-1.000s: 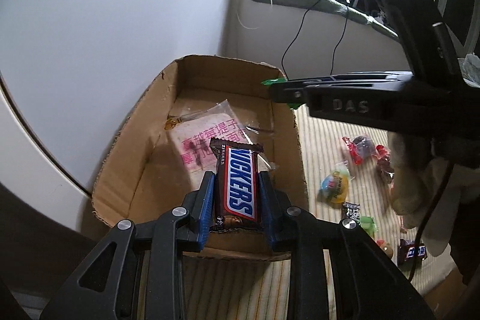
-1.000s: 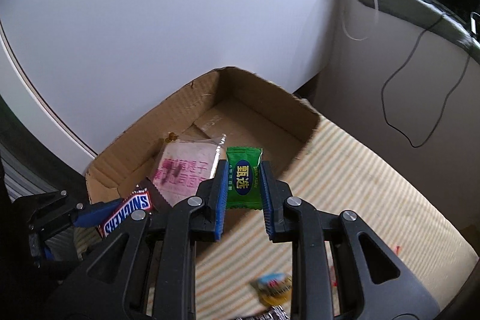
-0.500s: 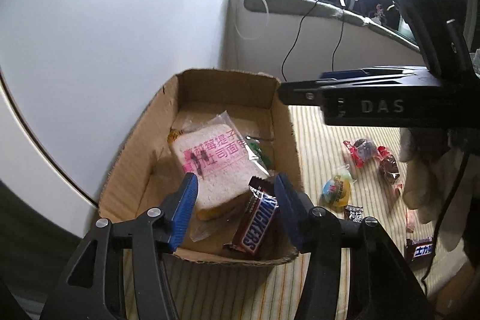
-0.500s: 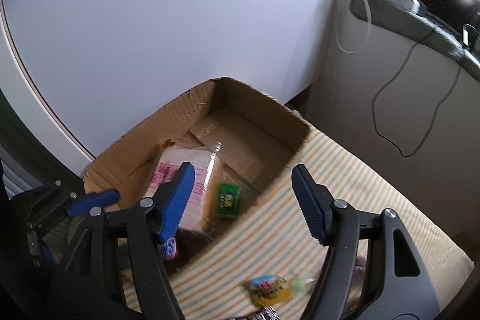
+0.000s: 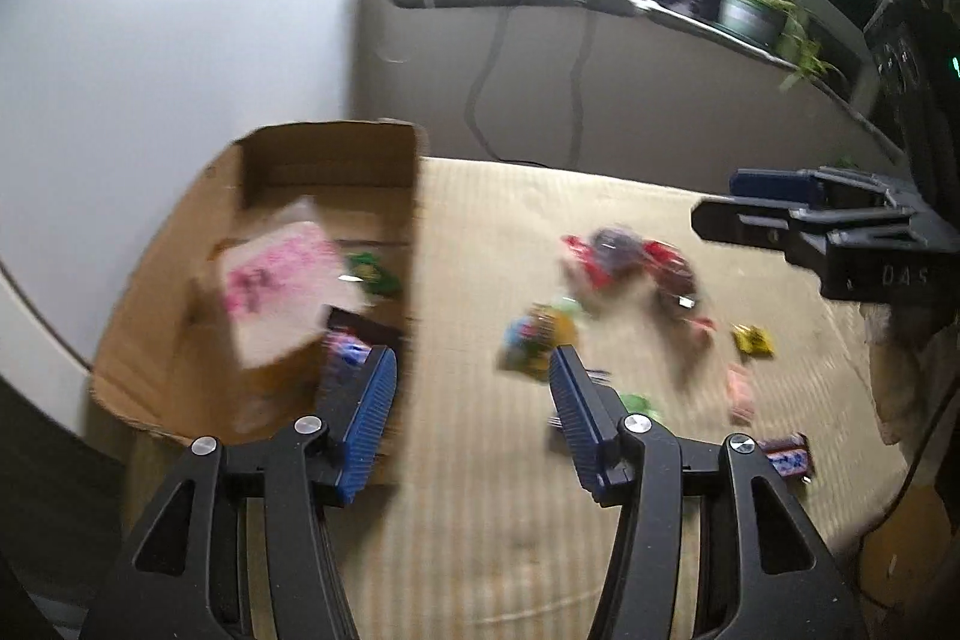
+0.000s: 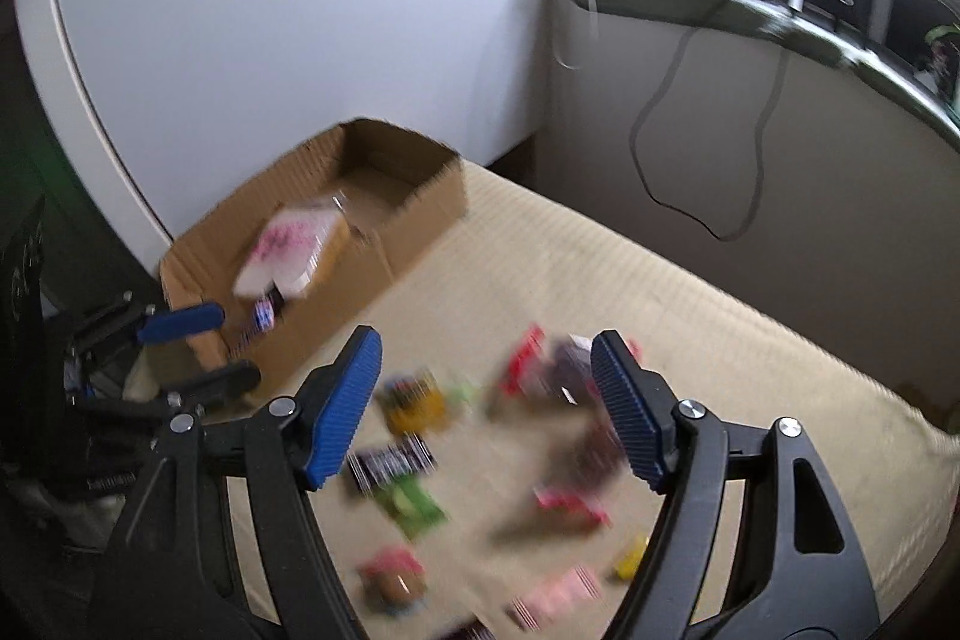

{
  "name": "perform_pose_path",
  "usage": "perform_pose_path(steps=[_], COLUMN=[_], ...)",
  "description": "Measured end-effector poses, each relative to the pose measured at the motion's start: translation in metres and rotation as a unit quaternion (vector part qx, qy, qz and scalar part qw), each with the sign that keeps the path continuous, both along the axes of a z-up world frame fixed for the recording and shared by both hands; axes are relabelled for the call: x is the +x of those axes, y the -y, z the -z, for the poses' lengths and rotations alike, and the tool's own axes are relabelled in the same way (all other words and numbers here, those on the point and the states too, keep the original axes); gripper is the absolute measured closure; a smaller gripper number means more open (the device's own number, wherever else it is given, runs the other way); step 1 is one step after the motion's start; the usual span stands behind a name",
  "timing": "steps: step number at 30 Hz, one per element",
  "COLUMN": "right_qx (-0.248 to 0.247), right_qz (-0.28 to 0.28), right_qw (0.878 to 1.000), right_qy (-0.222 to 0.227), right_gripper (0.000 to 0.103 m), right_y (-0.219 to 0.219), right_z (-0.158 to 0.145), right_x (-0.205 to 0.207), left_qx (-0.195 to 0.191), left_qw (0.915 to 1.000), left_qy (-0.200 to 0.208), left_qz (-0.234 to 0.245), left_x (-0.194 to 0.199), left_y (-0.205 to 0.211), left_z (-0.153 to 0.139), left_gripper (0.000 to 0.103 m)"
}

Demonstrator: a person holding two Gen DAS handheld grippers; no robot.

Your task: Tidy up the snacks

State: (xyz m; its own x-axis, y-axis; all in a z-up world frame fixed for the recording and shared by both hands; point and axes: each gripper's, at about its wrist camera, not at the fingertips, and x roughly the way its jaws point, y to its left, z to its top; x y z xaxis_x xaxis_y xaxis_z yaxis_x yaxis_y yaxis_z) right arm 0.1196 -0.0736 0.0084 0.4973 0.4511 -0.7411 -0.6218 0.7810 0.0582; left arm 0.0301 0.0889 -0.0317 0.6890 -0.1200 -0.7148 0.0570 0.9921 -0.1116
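Both the left gripper and the right gripper stand released, empty. The small foil-wrapped sweets on the striped beige mat look light and slippery (crinkly); pinch across the wrapper's middle.

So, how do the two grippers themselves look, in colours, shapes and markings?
Both the left gripper and the right gripper have black angular frames with triangular cut-outs and silver pivot screws. Their jaws carry ribbed blue pads. The right gripper's side bears the letters DAS.
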Motion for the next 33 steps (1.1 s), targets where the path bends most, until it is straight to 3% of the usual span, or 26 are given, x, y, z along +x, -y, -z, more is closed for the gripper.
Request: perform_pose_path(steps=[8,10,16,22,33], right_qx=[-0.015,-0.021,-0.047,-0.071,-0.094], right_qz=[-0.001,-0.007,-0.029,-0.058,-0.073], right_qw=[1.000,0.999,0.997,0.994,0.990], right_qy=[-0.019,-0.027,-0.052,-0.065,-0.077], right_gripper=[0.028,0.028,0.028,0.039,0.047], right_y=[0.059,0.070,0.086,0.085,0.073], right_z=[0.023,0.032,0.056,0.076,0.096], right_x=[-0.043,-0.054,-0.078,-0.096,-0.095], left_qx=[-0.014,-0.023,-0.031,-0.020,-0.008], left_qw=[0.9981,0.9971,0.9946,0.9935,0.9934], left_qy=[-0.039,-0.054,-0.083,-0.094,-0.102], left_qz=[0.045,0.049,0.055,0.060,0.051], left_x=[0.010,0.015,0.026,0.033,0.045], left_y=[0.035,0.037,0.044,0.053,0.055], left_z=[0.021,0.029,0.046,0.053,0.060], left_gripper=[0.078,0.081,0.081,0.081,0.077])
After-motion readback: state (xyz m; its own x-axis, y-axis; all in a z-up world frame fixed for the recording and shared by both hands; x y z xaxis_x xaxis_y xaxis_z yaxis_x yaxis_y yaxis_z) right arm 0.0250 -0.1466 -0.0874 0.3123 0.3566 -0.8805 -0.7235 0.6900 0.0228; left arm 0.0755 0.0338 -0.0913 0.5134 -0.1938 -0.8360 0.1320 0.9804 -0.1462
